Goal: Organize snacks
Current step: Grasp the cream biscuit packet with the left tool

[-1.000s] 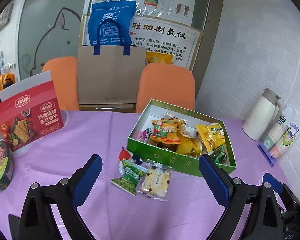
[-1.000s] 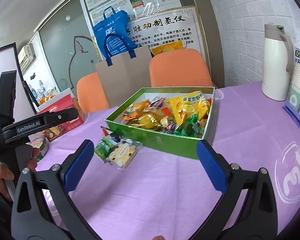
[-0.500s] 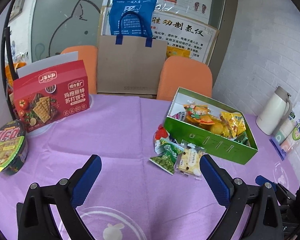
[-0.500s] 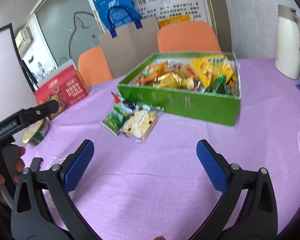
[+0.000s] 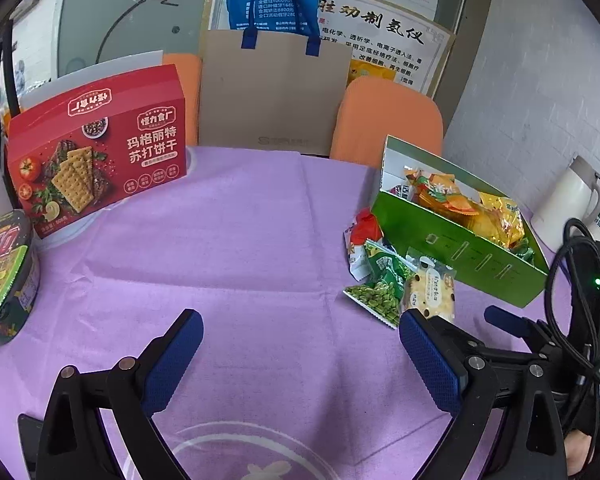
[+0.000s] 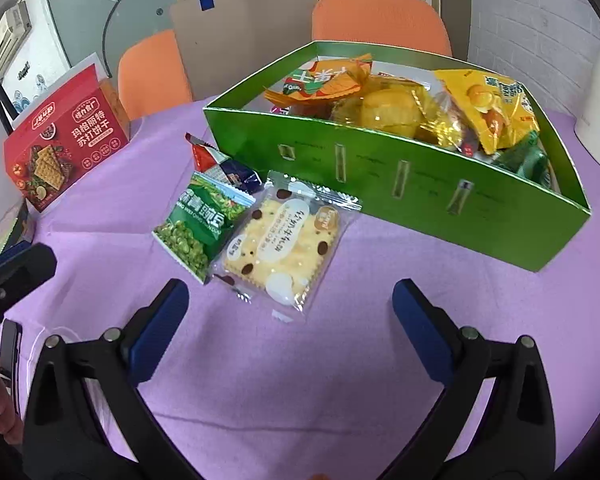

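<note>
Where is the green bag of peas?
In the right wrist view, the green pea packet lies on the purple tablecloth just left of the clear cracker packet, in front of the green box.

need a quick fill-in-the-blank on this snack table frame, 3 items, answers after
1. The loose packets lie on the purple cloth just outside the ____ box.
2. The green pea packet partly overlaps the clear ____ packet.
3. Both the right gripper and the left gripper have their jaws ____ and hold nothing.

Answers: green; cracker; open
</note>
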Demonstrator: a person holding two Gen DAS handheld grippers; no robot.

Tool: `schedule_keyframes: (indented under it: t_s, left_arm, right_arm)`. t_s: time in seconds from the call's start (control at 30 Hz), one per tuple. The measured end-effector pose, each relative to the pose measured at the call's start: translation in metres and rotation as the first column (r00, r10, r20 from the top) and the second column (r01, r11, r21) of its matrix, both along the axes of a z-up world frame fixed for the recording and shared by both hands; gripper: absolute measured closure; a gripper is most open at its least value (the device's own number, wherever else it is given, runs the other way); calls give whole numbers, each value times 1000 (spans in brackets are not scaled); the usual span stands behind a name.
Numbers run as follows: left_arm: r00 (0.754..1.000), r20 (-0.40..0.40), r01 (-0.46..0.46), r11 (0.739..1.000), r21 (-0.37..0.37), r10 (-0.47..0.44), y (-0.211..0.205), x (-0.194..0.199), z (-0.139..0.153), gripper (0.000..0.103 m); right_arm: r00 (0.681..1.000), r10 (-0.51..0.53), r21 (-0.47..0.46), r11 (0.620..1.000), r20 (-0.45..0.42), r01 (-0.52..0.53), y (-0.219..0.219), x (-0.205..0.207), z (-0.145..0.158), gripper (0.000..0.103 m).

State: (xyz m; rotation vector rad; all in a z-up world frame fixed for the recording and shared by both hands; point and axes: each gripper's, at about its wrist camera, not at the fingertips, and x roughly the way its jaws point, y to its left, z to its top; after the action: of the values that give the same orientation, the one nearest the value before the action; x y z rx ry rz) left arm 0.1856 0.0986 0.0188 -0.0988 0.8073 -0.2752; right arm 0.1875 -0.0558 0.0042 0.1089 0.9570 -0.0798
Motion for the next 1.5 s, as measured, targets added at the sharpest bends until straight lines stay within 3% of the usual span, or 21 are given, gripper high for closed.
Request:
schedule_keyframes:
  t_s: [0.1, 0.3, 0.47, 0.53, 0.77, 0.9, 0.97, 1.03, 1.17, 1.2, 1.43, 1.5]
  left_arm:
    - [1000, -7, 11, 1000, -10, -11, 2, 5, -2, 3]
    - [999, -28, 44, 999, -30, -45, -2, 8, -5, 3]
    - [991, -51, 125, 991, -54, -128, -26, 1, -4, 10]
    - [982, -69, 173, 983, -66, -178, -42, -4, -6, 13]
    - [941, -155, 286, 953, -101, -299, -97, -3, -21, 36]
    - [934, -191, 276, 949, -151, -302, -114, 17, -25, 36]
    - [932, -206, 263, 948, -180, -298, -118, 31, -26, 36]
    - [936, -217, 244, 954, -173, -279, -123, 43, -28, 36]
    - [934, -239, 237, 961, -141, -266, -128, 58, -37, 37]
    - [930, -250, 240, 960, -145, -270, -128, 60, -41, 45]
    - [911, -250, 310, 945, -105, -327, -136, 64, -42, 67]
    - [910, -241, 317, 941, -122, -337, -136, 63, -42, 78]
  right_arm:
    - [1000, -21, -35, 999, -14, 20, 5, 16, -8, 7]
    - [999, -30, -21, 999, -23, 29, -9, 15, -12, 31]
    - [999, 23, 0, 1000, -34, -23, -28, -13, -4, 68]
    - [999, 36, 16, 999, -37, -36, -37, -27, -2, 75]
    - [998, 57, 99, 994, -30, -53, -65, -64, 5, 76]
    - [997, 78, 105, 992, -23, -75, -73, -72, 8, 71]
    - [996, 84, 120, 989, -11, -82, -75, -71, 10, 58]
    - [996, 92, 117, 989, 6, -92, -73, -65, 13, 53]
    - [993, 115, 114, 987, 12, -116, -67, -48, 11, 52]
    - [993, 122, 112, 986, 6, -122, -67, -45, 9, 52]
    - [986, 165, 65, 984, 5, -165, -52, -12, -1, 52]
    - [985, 173, 72, 982, 2, -173, -51, -6, -2, 52]
